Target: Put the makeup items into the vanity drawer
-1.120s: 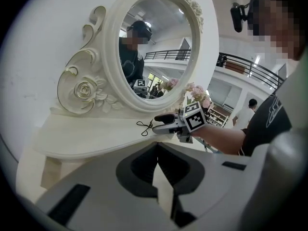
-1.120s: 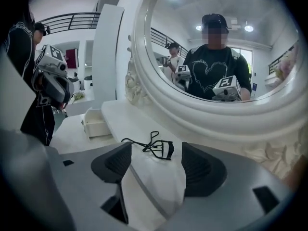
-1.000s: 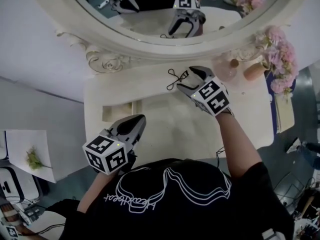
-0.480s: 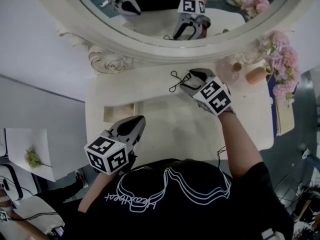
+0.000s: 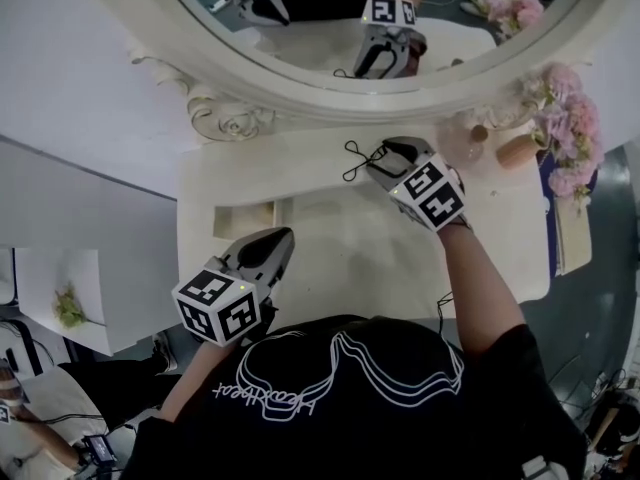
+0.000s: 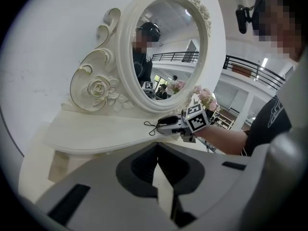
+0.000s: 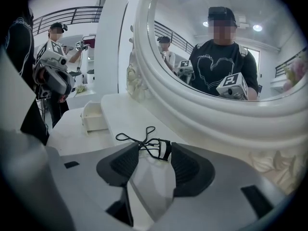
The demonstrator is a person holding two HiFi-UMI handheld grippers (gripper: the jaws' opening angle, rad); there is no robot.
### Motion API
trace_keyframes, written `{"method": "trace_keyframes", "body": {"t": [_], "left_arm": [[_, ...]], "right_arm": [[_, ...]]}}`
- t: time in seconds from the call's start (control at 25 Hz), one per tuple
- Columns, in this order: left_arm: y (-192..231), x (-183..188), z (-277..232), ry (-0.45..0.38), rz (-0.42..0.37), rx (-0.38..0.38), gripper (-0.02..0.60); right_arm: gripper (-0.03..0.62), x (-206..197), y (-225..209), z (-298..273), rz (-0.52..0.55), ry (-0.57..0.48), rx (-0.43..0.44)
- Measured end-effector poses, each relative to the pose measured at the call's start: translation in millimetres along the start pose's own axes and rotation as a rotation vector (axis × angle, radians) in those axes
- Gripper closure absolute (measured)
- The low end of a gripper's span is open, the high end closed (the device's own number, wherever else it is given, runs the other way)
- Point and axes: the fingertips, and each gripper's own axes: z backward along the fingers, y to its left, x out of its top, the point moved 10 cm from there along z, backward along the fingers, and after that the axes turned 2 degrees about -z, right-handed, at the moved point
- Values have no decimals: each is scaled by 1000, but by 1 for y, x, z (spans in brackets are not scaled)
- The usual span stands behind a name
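A black eyelash curler [image 5: 353,158] lies on the white vanity top [image 5: 340,258] just below the mirror. My right gripper [image 5: 383,154] is lowered over it. In the right gripper view the curler's head [image 7: 155,148] sits between the two fingertips of my right gripper [image 7: 155,152], whose jaws have just been closing and stand close on either side of it without a clear grip. My left gripper [image 5: 279,240] hovers shut and empty near the front left, beside the small open drawer [image 5: 245,208], also seen as a white box [image 7: 94,117].
The oval mirror [image 5: 320,28] with its carved frame rises behind the tabletop. Pink flowers [image 5: 565,128], a cork-coloured bottle [image 5: 518,150] and a small jar [image 5: 478,133] crowd the right end. Another person [image 7: 55,57] stands off to the left.
The right gripper's jaws have narrowed around the eyelash curler, which still lies on the tabletop. Neither hand has shifted; the head view has drifted slightly.
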Motion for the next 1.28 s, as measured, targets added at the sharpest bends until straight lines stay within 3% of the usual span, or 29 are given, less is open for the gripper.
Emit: {"method": "trace_keyframes", "body": {"t": [0.6, 1.08, 1.28], "left_arm": [[-13, -13, 29, -60, 20, 40, 577], [-12, -27, 68, -119, 40, 96, 577], [-5, -33, 91, -150, 57, 132, 577]], "right_arm": [[379, 17, 29, 30, -1, -87, -5], [379, 63, 94, 42, 91, -198, 70], [379, 83, 124, 31, 76, -240, 121]]}}
